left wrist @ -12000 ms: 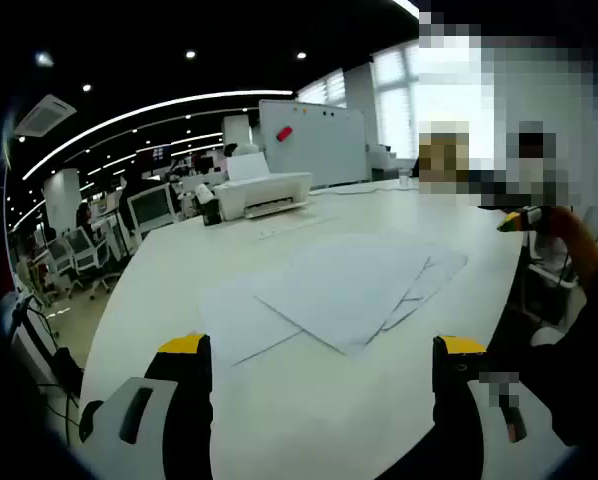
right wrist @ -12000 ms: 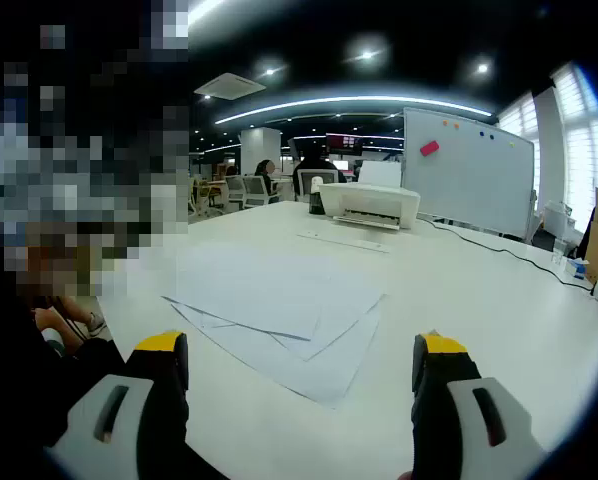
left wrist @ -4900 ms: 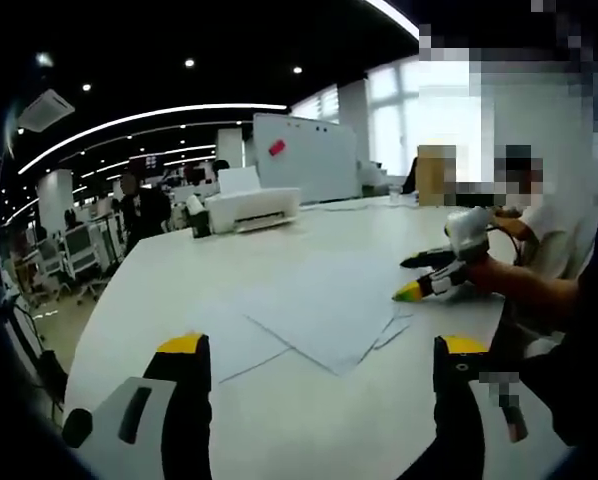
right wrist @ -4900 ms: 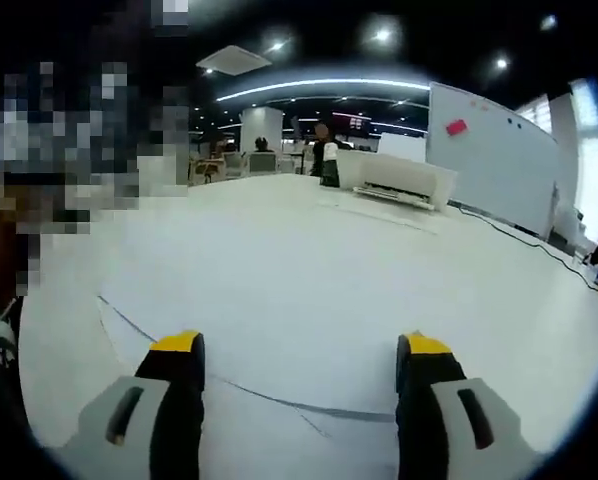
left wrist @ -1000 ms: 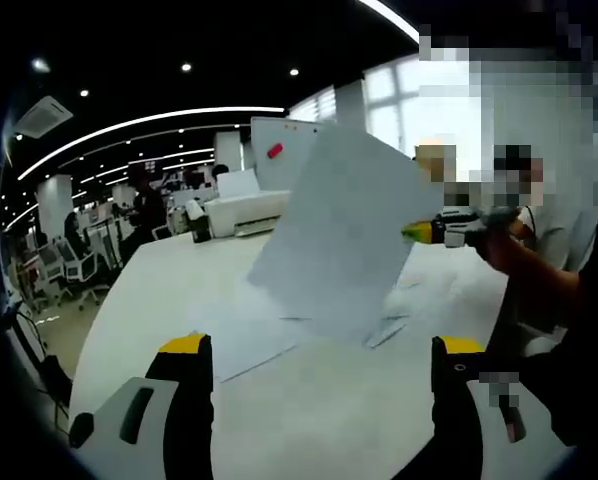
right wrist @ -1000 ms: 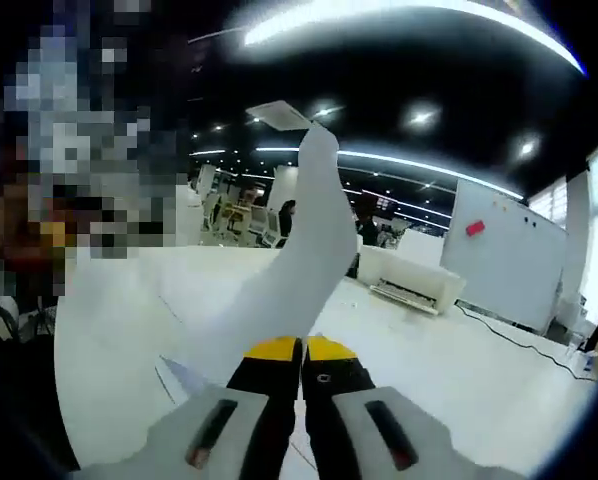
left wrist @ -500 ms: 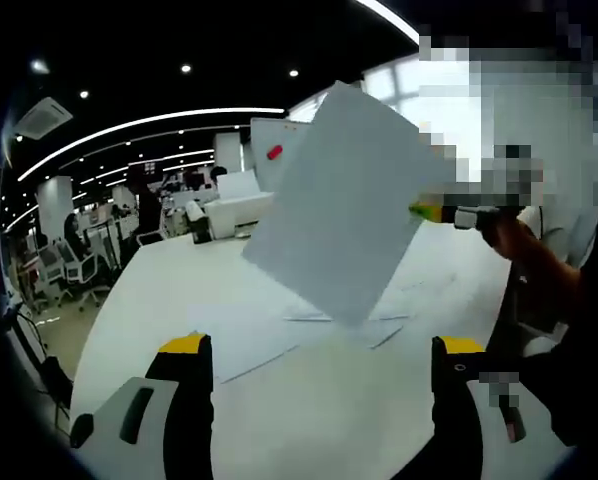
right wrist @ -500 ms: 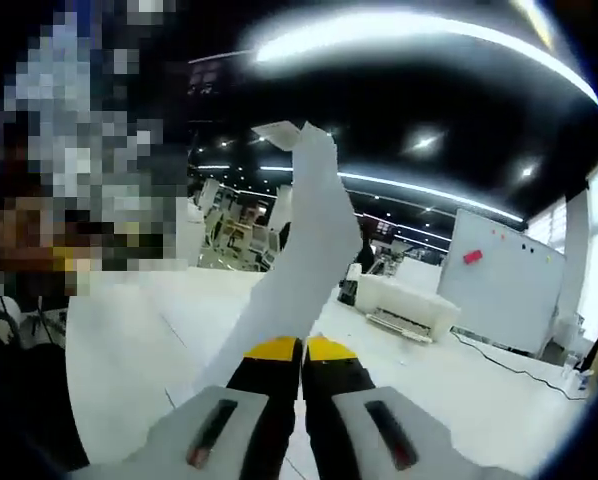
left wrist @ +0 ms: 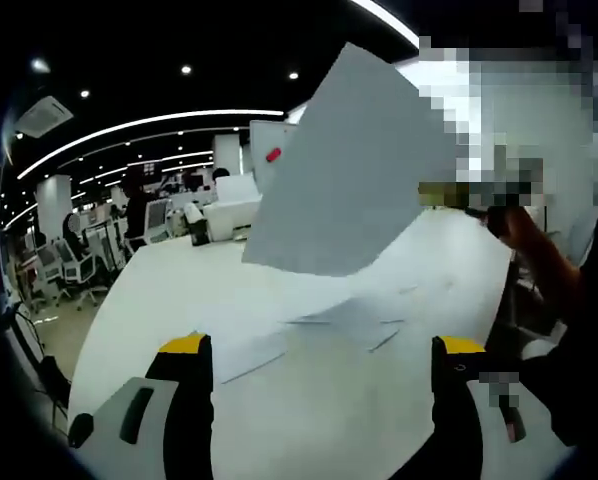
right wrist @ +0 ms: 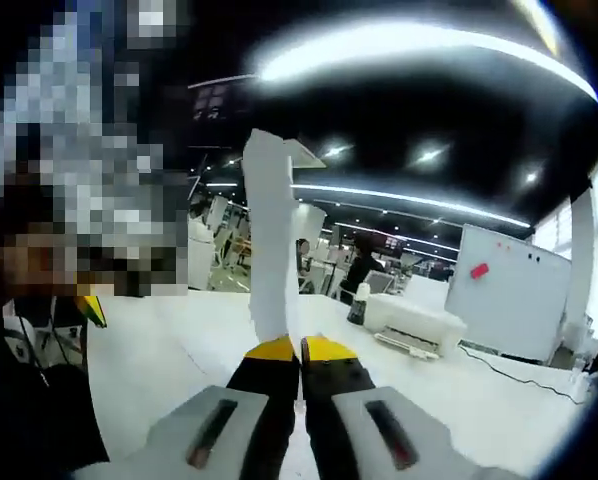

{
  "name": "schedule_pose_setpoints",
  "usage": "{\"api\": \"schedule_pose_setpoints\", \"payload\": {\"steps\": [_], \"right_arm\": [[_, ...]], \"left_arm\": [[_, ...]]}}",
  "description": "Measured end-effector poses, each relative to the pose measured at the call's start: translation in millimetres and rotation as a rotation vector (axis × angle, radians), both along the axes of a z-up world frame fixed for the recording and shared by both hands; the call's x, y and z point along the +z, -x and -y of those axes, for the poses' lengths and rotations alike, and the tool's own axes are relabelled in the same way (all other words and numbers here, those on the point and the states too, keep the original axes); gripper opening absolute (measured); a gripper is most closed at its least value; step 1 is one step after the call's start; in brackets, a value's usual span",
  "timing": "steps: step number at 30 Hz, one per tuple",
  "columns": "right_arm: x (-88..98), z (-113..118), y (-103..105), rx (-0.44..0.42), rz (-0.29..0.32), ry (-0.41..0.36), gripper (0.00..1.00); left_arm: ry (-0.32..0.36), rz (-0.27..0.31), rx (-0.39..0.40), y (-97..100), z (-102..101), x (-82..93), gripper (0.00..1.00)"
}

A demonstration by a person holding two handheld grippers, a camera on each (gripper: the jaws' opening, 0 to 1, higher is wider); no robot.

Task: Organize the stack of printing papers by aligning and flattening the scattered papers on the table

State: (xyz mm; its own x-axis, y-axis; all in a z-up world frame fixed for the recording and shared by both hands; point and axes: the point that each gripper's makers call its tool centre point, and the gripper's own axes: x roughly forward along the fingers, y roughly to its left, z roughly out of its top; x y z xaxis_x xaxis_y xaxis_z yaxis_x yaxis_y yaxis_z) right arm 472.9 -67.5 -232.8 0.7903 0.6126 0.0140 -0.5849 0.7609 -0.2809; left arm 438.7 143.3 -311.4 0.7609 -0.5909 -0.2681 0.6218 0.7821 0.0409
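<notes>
My right gripper (right wrist: 299, 350) is shut on one white sheet (right wrist: 270, 250), which rises edge-on above its yellow tips. In the left gripper view that same sheet (left wrist: 354, 170) hangs tilted in the air above the table, and the right gripper (left wrist: 445, 194) pinches it at its right edge. Several more white sheets (left wrist: 324, 318) lie fanned and overlapping on the white table (left wrist: 179, 290) below it. My left gripper (left wrist: 321, 350) hovers low near the table's front, open, with nothing between its jaws.
A white printer (left wrist: 229, 205) stands at the far side of the table, with a whiteboard (left wrist: 271, 140) behind it. The printer (right wrist: 416, 326) and whiteboard (right wrist: 509, 290) also show to the right in the right gripper view. Office chairs and people fill the background at the left.
The right gripper has carried the held sheet higher above the table, and the sheet has swung flatter. The left gripper has stayed open in the same place.
</notes>
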Motion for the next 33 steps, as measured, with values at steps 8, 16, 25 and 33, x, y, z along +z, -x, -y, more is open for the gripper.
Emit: {"api": "schedule_pose_setpoints", "payload": {"steps": [8, 16, 25, 33], "right_arm": [[4.7, -4.0, 6.5, 0.018, 0.001, -0.010, 0.00], [5.9, -8.7, 11.9, 0.043, -0.014, -0.027, 0.00], [8.4, -20.0, 20.1, 0.087, -0.034, -0.043, 0.00], [14.3, -25.8, 23.0, 0.110, -0.036, -0.058, 0.00]], "left_arm": [[0.000, 0.004, -0.003, 1.1, 0.7, 1.0, 0.93], [0.001, 0.009, -0.005, 1.4, 0.7, 1.7, 0.93], [0.004, 0.017, -0.022, 2.4, 6.8, 3.8, 0.93], [0.005, 0.022, -0.038, 3.1, 12.7, 5.1, 0.93]]}}
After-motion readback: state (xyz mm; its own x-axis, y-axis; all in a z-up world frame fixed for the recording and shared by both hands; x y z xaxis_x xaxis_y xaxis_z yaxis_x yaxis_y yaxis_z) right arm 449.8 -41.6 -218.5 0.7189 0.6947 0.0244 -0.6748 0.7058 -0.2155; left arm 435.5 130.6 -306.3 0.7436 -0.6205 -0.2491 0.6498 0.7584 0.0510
